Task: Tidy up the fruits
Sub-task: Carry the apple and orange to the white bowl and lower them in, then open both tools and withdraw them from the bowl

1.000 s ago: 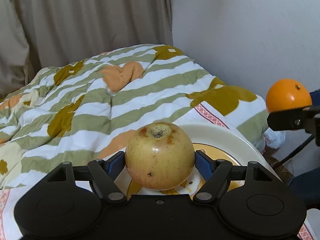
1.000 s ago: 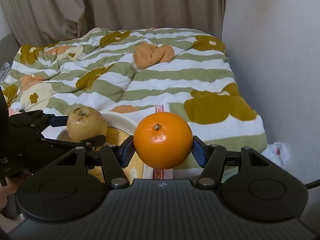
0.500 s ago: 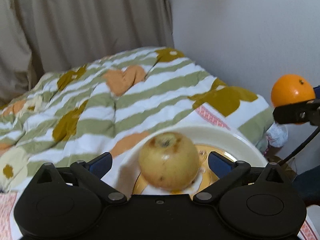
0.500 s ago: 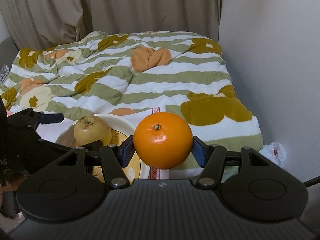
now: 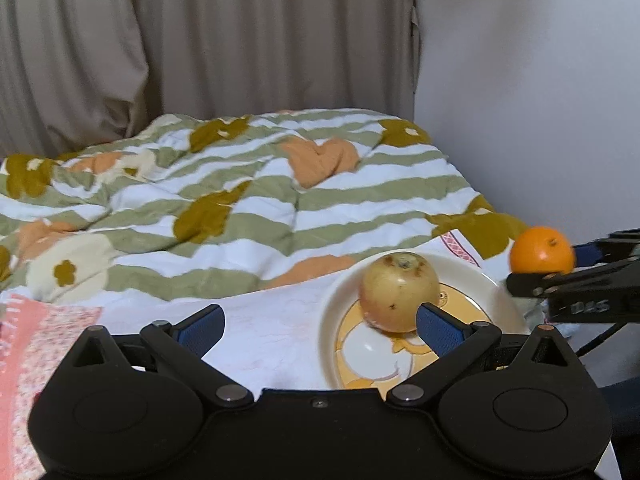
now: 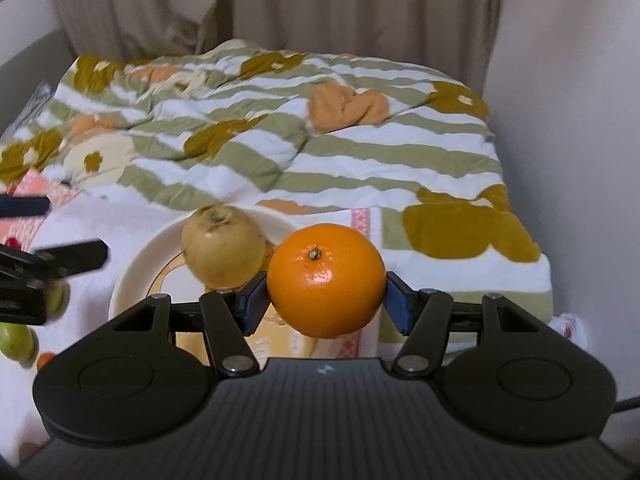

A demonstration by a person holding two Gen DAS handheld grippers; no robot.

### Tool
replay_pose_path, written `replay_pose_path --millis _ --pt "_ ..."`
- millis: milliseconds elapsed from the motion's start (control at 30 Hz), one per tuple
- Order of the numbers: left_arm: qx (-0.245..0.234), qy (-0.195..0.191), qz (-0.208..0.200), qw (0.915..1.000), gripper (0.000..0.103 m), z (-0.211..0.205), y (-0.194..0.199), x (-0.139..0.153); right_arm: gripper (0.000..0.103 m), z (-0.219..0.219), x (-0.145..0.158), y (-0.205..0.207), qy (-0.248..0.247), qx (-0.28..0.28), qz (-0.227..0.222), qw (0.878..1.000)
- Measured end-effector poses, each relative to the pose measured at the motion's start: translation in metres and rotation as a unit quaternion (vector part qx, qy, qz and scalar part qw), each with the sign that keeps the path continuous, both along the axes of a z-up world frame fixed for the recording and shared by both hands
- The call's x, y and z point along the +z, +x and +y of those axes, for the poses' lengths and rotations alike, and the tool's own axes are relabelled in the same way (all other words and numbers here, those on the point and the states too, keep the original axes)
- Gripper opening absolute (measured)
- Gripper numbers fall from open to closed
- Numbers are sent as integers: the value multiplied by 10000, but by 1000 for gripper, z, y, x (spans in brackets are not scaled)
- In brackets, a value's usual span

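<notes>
Round yellow-brown apple (image 5: 398, 292) already on cream ceramic plate (image 5: 340, 312), lower right of left view. Left gripper (image 5: 318, 324) jaws just opened wide, empty. Right gripper (image 6: 326, 300) clamps glossy orange mandarin (image 6: 325, 280), frame centre, not yet plated. Green fruit (image 6: 16, 340) at lower left edge remains.

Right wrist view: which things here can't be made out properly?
- Plate: near part and printed picture hidden by the right gripper, its orange and the yellow fruit.
- Green fruit: cut off by the left edge, blurred; kind unclear.
- Small orange thing beside it: too small to name.
- Left gripper: blurred, mostly out of frame.
</notes>
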State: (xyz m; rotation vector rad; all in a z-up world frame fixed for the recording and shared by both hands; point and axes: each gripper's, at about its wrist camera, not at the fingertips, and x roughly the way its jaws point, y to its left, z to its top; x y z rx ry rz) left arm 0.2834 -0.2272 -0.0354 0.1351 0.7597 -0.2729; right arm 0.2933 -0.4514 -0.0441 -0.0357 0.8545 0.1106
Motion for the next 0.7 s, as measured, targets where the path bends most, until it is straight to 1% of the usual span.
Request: replay_pose_path --millis 133,233,367,700 --pt "157 30 -92 9998 103 10 -15 8 76 20 -17 5 -385 482 46 9981" --pt "254 76 -125 9996 103 16 -25 11 76 32 -32 7 -587 698 65 9958" --pt "377 91 -88 9992 103 23 -36 10 76 40 -46 8 -768 804 39 9938" --pt "549 -25 75 9985 103 34 -54 4 76 50 -64 10 -1052 975 -95 9896"
